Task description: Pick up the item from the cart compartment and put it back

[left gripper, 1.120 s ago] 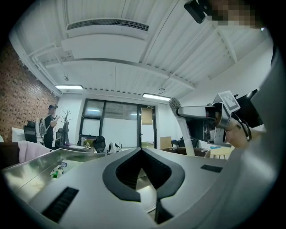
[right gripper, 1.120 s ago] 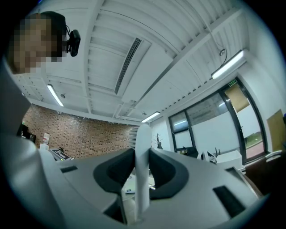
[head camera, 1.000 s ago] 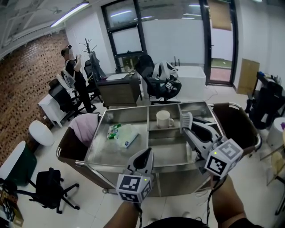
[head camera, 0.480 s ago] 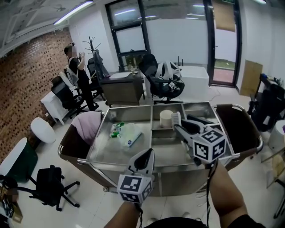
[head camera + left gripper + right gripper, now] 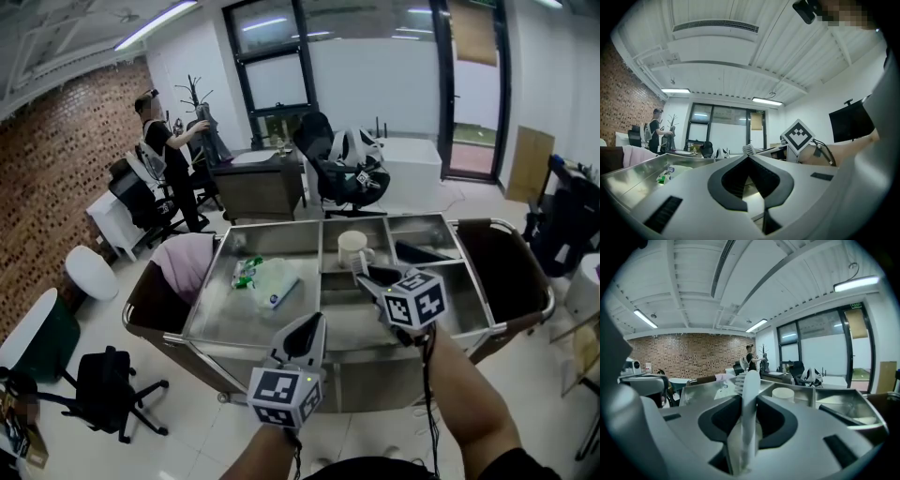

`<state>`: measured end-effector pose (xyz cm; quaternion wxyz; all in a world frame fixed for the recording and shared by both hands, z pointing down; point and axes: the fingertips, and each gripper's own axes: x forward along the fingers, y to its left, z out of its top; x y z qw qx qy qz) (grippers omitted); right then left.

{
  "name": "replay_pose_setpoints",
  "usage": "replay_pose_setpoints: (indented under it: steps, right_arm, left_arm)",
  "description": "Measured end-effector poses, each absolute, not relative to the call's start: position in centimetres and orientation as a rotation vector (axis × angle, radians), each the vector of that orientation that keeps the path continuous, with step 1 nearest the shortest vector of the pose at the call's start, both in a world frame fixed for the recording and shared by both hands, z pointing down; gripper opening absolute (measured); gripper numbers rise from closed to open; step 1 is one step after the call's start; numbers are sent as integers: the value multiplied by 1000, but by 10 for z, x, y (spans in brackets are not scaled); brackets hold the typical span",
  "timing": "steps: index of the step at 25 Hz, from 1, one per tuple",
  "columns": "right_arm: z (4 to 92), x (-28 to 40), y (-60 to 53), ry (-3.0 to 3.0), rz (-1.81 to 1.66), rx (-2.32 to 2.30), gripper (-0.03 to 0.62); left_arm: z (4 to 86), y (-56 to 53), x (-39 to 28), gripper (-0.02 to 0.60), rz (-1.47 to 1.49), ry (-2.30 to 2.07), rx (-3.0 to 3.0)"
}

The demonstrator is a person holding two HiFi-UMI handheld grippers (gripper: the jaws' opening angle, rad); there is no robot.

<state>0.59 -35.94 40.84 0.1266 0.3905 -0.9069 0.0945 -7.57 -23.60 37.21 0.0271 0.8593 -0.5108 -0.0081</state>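
My right gripper (image 5: 367, 275) is shut on the handle of a white brush (image 5: 748, 401), whose bristled head (image 5: 741, 379) sticks out past the jaws. It hovers over the steel cart's (image 5: 217, 330) middle compartment, just in front of a white mug (image 5: 351, 247). The right gripper view shows that mug (image 5: 783, 393) standing just right of the brush. My left gripper (image 5: 312, 323) is held low at the cart's near edge, shut and with nothing in it; in its own view the jaws (image 5: 749, 156) meet at the tips.
A clear plastic bag with a green item (image 5: 261, 278) lies in the large left compartment. A black object (image 5: 420, 251) lies in the back right compartment. Dark bags hang at both ends of the cart. A person (image 5: 164, 159) stands at desks far left, among office chairs.
My right gripper has carried the brush leftward from over the right compartments to the middle one beside the mug. The left gripper has stayed put.
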Motion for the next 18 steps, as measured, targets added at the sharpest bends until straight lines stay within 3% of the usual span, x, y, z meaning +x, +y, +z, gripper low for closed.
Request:
replay_pose_setpoints:
  steps: [18]
  right_arm:
    - [477, -29, -373, -2489, 341, 972, 161]
  left_arm:
    - [374, -238, -84, 0, -29, -1588, 2639]
